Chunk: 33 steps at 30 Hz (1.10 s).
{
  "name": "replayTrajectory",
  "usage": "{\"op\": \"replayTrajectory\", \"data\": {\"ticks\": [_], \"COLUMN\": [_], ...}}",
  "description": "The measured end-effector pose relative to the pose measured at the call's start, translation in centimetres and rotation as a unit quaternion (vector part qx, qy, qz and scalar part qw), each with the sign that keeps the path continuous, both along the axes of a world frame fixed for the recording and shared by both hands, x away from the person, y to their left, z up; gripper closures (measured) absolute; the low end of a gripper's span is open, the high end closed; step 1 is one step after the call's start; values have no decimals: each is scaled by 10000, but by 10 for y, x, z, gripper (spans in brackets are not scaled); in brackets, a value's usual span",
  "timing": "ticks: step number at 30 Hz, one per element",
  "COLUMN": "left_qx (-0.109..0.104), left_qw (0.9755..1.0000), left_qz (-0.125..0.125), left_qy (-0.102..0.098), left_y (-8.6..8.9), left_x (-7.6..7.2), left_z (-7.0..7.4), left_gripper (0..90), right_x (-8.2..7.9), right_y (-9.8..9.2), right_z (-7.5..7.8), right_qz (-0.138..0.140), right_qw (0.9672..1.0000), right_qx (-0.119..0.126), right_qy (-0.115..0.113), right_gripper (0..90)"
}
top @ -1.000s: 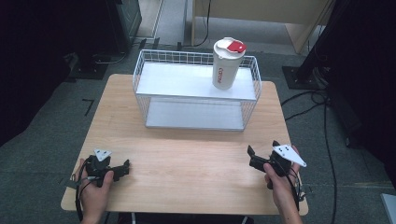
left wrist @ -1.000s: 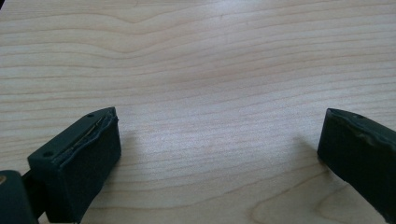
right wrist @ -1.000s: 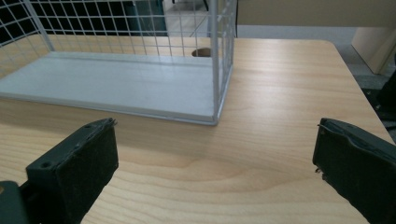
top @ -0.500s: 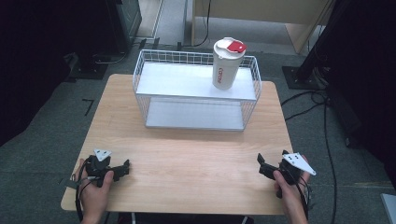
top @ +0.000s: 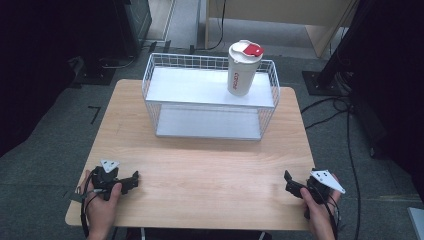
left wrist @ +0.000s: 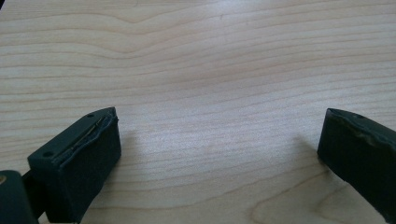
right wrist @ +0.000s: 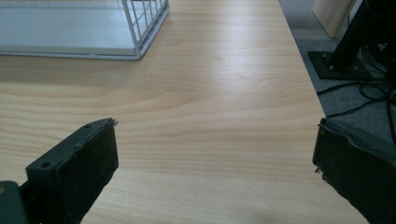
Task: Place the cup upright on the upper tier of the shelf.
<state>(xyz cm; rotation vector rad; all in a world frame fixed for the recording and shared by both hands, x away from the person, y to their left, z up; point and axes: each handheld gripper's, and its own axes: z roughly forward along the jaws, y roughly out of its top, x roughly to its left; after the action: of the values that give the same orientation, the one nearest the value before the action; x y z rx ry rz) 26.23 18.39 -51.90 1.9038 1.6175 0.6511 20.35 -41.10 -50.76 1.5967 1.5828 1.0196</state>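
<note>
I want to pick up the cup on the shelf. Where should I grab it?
Grab the cup around its straight middle, below the wider lid. It stands upright on the rack top shelf, at the right end, so probably come from the front with the right gripper, which is open.

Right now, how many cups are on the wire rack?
1. A white cup with a red-tabbed lid stands upright on the top shelf of the wire rack, toward its right end. The lower shelf looks bare.
</note>
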Motion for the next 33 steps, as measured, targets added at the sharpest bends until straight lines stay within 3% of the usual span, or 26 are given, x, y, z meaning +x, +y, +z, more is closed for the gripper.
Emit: {"op": "replayTrajectory", "data": {"ticks": [9, 14, 15, 16, 17, 18, 19, 24, 27, 33], "left_qx": [-1, 0, -1, -1, -1, -1, -1, -1, -2, -1], "left_qw": [10000, 10000, 10000, 10000, 10000, 10000, 10000, 10000, 10000, 10000], "left_qz": [0, -1, 0, 0, 3, 3, 1, 1, -1, -17], "left_qy": [-1, 0, -1, -1, -1, -1, -1, -1, 0, -10], "left_y": [0, 0, 0, 0, 0, 0, 0, 0, 0, 0], "left_x": [0, 0, 0, 0, 0, 0, 0, 0, 0, 0], "left_z": [0, 0, 0, 0, 0, 0, 0, 0, 0, 0], "left_gripper": [0, 0, 0, 0, 0, 0, 0, 0, 0, 0], "right_x": [-3, -4, -2, -2, -1, -1, 0, -1, -3, -3], "right_y": [-11, -18, -20, -20, -22, -22, -22, -21, -20, -20], "right_z": [-13, -14, -15, -15, -17, -17, -18, -19, -19, -19], "right_qz": [-134, -181, -133, -133, -137, -137, -82, 24, 232, 257], "right_qw": [9990, 9982, 9966, 9966, 9936, 9936, 9909, 9900, 9895, 9894], "right_qx": [-167, -117, -150, -150, -260, -260, -293, -311, -334, -327], "right_qy": [390, 551, 794, 794, 1087, 1087, 1308, 1374, 1384, 1393], "right_gripper": [4, 3, 4, 4, 3, 3, 3, 3, 2, 0]}}
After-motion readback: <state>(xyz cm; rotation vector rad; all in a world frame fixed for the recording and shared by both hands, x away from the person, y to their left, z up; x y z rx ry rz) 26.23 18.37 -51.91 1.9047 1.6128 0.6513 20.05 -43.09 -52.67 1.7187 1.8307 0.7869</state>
